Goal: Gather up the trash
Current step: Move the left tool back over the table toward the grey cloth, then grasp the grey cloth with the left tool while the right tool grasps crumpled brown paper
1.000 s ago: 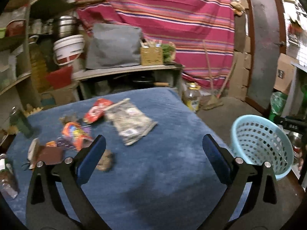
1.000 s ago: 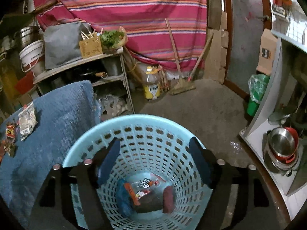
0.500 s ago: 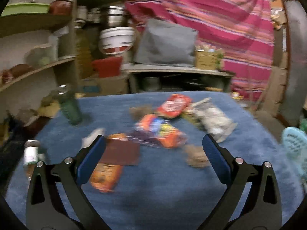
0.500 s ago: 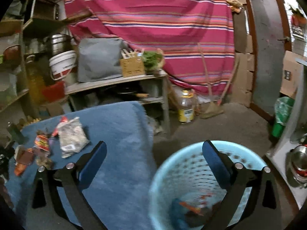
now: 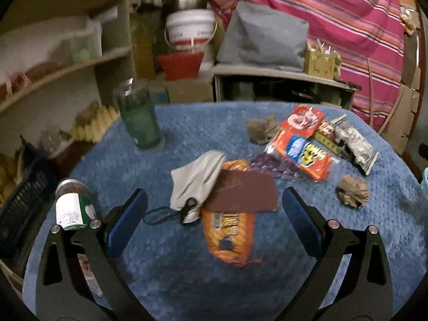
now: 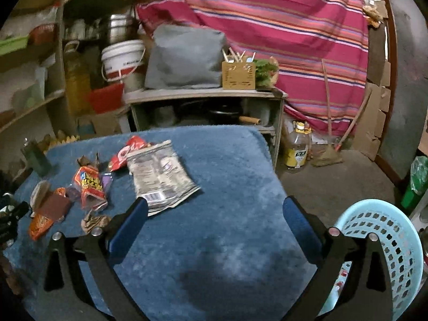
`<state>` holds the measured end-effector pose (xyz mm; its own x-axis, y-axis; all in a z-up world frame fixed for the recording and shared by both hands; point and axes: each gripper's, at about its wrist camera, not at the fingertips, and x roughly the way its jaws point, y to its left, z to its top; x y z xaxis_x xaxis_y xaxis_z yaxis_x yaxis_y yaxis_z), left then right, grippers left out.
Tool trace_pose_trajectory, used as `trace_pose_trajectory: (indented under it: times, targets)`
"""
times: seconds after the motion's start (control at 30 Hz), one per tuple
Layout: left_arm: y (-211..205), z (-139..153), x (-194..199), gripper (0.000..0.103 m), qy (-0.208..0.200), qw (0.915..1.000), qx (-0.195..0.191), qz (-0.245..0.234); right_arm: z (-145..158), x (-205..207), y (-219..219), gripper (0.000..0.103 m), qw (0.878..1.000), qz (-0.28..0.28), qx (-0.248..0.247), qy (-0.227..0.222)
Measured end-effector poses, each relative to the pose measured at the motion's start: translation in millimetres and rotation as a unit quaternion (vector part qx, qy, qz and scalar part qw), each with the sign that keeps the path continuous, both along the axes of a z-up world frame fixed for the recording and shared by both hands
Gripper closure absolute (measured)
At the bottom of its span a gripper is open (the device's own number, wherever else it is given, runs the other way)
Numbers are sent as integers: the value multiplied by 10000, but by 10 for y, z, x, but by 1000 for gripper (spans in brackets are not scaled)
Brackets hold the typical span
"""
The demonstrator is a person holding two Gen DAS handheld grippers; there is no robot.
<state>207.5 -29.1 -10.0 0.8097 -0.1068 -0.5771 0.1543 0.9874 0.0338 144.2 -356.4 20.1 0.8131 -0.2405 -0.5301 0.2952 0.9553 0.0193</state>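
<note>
Wrappers lie on a blue cloth-covered table (image 5: pixel 187 281). My left gripper (image 5: pixel 214 211) is open and empty, just above an orange snack packet (image 5: pixel 227 238) and a brown card (image 5: pixel 243 195). A grey cloth piece (image 5: pixel 198 176), a red-orange packet (image 5: pixel 302 155), a red wrapper (image 5: pixel 305 120), a silver packet (image 5: pixel 355 144) and two crumpled brown papers (image 5: pixel 353 191) lie nearby. My right gripper (image 6: pixel 214 224) is open and empty above the table, the silver packet (image 6: pixel 160 174) just beyond its left finger. The light blue basket (image 6: pixel 388 246) stands at the lower right.
A green glass (image 5: pixel 139 120) and a lying green can (image 5: pixel 72 206) are on the table's left side. Shelves with a white bucket (image 5: pixel 190 30) and grey bag (image 5: pixel 264 37) stand behind. An oil bottle (image 6: pixel 297 149) and broom stand on the floor.
My left gripper has swung left over the wrapper pile and come closer to the orange packet. My right gripper has left the basket and moved over the table.
</note>
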Motion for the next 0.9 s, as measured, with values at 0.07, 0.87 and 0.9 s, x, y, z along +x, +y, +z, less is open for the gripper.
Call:
trace_pose_trajectory:
  times: [0.07,0.87,0.9]
  targets:
    - [81,-16,76,6,14,9999,33,109,-9,63,89,5,9999,-10,-59,92]
    - [119,-264,608,57,526,9986,-6,5,-197,320,829,4,9966,446,-638,257]
    - [116,-256,587,62,479,9988,-13,-5,-213,322,869,4,9960,499,-671,306]
